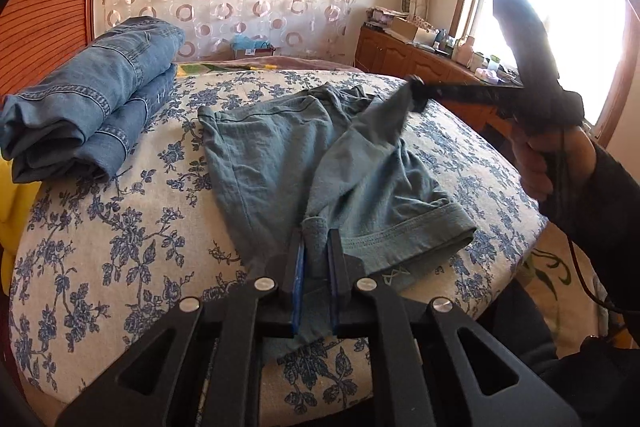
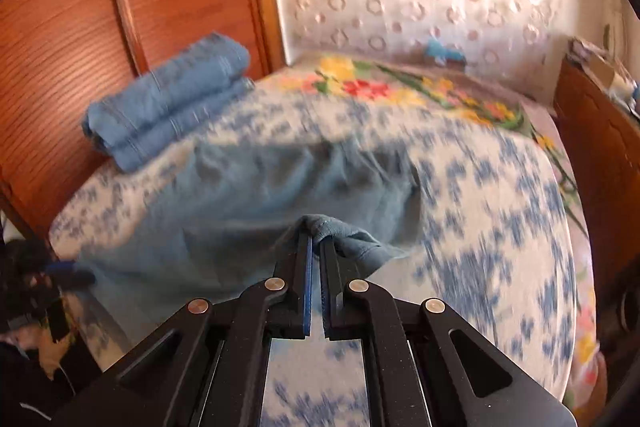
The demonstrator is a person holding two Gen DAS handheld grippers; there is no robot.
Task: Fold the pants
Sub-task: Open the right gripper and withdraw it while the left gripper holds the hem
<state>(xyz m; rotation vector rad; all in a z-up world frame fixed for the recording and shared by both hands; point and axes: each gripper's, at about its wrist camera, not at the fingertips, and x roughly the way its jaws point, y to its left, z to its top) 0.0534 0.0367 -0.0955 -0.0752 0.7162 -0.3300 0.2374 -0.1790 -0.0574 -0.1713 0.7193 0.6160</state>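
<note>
Teal shorts (image 1: 320,163) lie mostly flat on the floral bedspread (image 1: 120,227) — folding barely begun. Left gripper (image 1: 317,239) is clamped on the near hem, right gripper (image 2: 316,241) on a lifted corner; folded jeans (image 1: 88,99) sit nearby.

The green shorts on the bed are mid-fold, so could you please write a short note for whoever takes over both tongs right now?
Left tongs: shut on the near hem of the green shorts.
Right tongs: shut on a far part of the same shorts, lifting it off the floral sheet.
Done: folded jeans stacked at the far left by the headboard.
Left: bring the lifted part over, lay the shorts flat and finish folding.
</note>
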